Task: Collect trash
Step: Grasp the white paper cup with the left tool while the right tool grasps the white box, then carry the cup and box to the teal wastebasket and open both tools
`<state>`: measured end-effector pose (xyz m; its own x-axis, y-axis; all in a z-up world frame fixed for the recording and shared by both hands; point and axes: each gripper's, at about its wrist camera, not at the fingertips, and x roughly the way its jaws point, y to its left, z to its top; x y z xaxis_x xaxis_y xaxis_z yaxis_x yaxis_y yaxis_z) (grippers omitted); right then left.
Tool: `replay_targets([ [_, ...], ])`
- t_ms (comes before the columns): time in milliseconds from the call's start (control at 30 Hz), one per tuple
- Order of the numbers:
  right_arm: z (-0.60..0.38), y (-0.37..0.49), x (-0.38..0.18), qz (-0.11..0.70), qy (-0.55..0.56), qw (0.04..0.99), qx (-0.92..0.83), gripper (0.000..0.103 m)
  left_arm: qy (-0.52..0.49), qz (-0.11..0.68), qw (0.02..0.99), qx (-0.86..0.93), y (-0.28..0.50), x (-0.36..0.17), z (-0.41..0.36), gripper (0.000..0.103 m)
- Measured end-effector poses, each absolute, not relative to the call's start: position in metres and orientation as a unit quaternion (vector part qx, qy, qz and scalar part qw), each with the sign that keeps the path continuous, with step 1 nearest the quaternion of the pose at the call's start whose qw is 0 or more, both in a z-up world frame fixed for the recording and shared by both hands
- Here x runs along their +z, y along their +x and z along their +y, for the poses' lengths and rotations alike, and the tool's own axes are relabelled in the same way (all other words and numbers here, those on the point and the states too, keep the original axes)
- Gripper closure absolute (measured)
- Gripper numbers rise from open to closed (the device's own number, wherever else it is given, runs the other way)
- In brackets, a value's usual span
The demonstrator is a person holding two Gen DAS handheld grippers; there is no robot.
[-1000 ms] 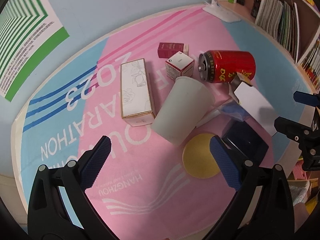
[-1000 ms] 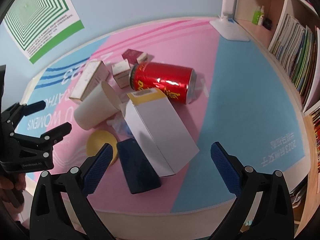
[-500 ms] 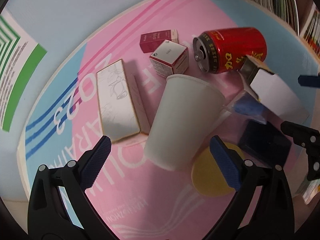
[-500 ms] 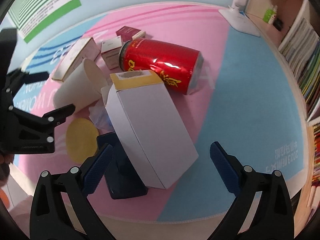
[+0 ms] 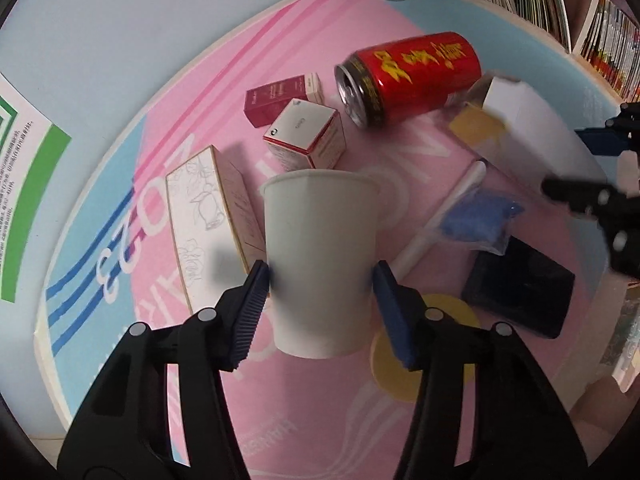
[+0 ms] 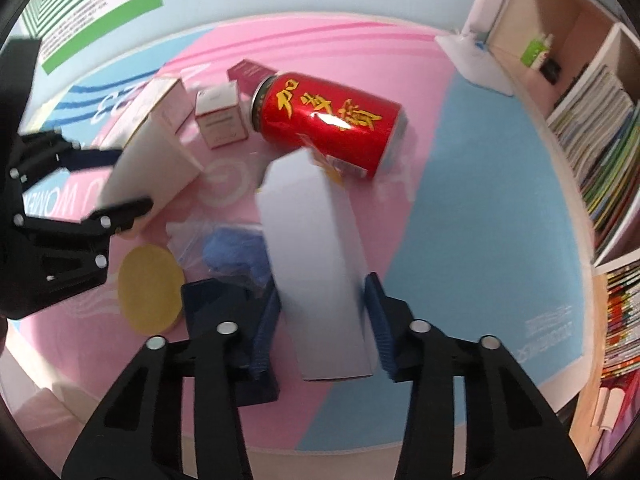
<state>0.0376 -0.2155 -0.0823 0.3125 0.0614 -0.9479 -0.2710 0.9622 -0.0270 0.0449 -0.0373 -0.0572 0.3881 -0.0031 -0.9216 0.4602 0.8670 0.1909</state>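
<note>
My left gripper is shut on a white paper cup lying on its side, one pad against each side of it; it also shows in the right wrist view. My right gripper is shut on a long white carton, seen at the right of the left wrist view. A red drink can lies on its side behind the carton. All rest on a pink and blue mat.
On the mat lie a long pale floral box, a small white and red box, a dark red box, a clear bag with blue stuff, a dark blue flat box and a yellow disc. A bookshelf stands at the right.
Both grippers moved forward and down and closed: the left onto the paper cup, the right onto the white carton. Both had been open and above the pile.
</note>
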Motion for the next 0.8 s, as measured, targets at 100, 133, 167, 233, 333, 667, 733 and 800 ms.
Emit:
replay_targets([
  [100, -0.226, 0.036, -0.073, 0.573, -0.075, 0.811, 0.095, 0.068, 0.206, 0.534, 0.806, -0.152, 0.045, -0.056, -0.034, 0.052],
  [133, -0.229, 0.034, -0.069, 0.571, -0.072, 0.813, 0.091, 0.068, 0.201, 0.534, 0.806, -0.154, 0.045, -0.056, -0.032, 0.052],
  [167, -0.231, 0.032, -0.065, 0.568, -0.068, 0.816, 0.088, 0.068, 0.194, 0.536, 0.806, -0.158, 0.046, -0.055, -0.030, 0.053],
  [233, -0.234, 0.027, -0.059, 0.563, -0.060, 0.820, 0.082, 0.068, 0.180, 0.537, 0.808, -0.163, 0.046, -0.054, -0.026, 0.054],
  [333, -0.242, 0.019, -0.048, 0.559, -0.039, 0.825, 0.071, 0.068, 0.146, 0.545, 0.807, -0.174, 0.047, -0.052, -0.015, 0.055],
  [667, -0.270, -0.021, -0.021, 0.538, 0.028, 0.842, 0.025, 0.068, 0.141, 0.524, 0.814, -0.208, 0.025, -0.025, -0.014, 0.055],
  [733, -0.279, -0.034, -0.016, 0.532, 0.047, 0.845, 0.009, 0.068, 0.147, 0.512, 0.816, -0.224, 0.021, -0.010, -0.020, 0.055],
  [800, -0.290, -0.049, -0.011, 0.527, 0.066, 0.847, -0.011, 0.068, 0.160, 0.497, 0.815, -0.249, 0.013, 0.004, -0.032, 0.055],
])
